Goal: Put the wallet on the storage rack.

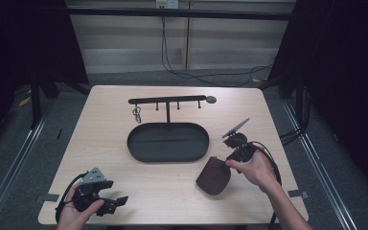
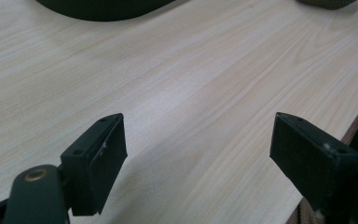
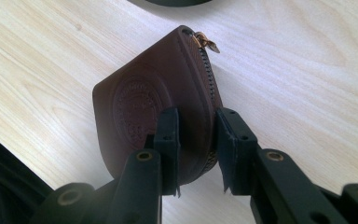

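**Pouch pinched, tray ahead**

Left gripper (image 1: 117, 201) idles wide open near the table's (image 1: 115, 143) front edge. Right gripper (image 3: 196, 140) clamps the brown zip pouch (image 3: 140, 107), seemingly just lifted; keep it pinched, carry it level toward the black tray (image 1: 139, 151).

Light wood-grain bench (image 1: 124, 191) with rounded corners. A black oval tray (image 1: 167, 142) lies at its centre and serves as landmark. A thin post rises from the tray's far edge, carrying a black horizontal rack bar (image 1: 166, 100) with short pegs. A metal key ring (image 1: 136, 114) hangs from the bar's left part, beyond the tray's far left rim. Black cables (image 1: 196, 74) lie on the floor well beyond the tray.
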A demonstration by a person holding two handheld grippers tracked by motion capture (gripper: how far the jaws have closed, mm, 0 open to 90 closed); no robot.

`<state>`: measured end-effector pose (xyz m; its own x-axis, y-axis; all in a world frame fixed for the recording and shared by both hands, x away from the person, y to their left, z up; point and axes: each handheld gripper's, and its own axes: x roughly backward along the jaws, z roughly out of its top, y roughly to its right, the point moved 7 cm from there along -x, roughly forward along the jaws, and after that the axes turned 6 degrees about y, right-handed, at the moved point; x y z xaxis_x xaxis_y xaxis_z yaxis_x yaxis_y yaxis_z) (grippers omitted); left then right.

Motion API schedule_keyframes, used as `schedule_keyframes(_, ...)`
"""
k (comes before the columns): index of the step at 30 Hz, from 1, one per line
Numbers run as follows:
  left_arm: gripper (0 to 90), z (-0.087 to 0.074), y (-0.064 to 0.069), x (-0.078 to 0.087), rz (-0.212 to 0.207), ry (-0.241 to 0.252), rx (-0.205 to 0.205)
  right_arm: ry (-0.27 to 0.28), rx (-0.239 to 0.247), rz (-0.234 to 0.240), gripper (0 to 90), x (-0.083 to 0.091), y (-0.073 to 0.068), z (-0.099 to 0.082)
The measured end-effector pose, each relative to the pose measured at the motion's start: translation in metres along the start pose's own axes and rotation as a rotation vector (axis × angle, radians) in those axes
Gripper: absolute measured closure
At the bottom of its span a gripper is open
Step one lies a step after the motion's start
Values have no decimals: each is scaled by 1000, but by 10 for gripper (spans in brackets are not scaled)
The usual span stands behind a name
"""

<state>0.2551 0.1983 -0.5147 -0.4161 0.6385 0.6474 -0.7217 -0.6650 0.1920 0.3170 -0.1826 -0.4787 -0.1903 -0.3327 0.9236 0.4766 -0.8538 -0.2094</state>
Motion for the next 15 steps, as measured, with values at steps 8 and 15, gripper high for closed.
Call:
schedule_keyframes(8, 184, 0, 0, 0, -4, -1, 0, -24, 8, -40, 721, 7, 0, 4)
schedule_keyframes(15, 184, 0, 0, 1, -7, 2, -5, -23, 32, -46, 738, 13, -4, 10)
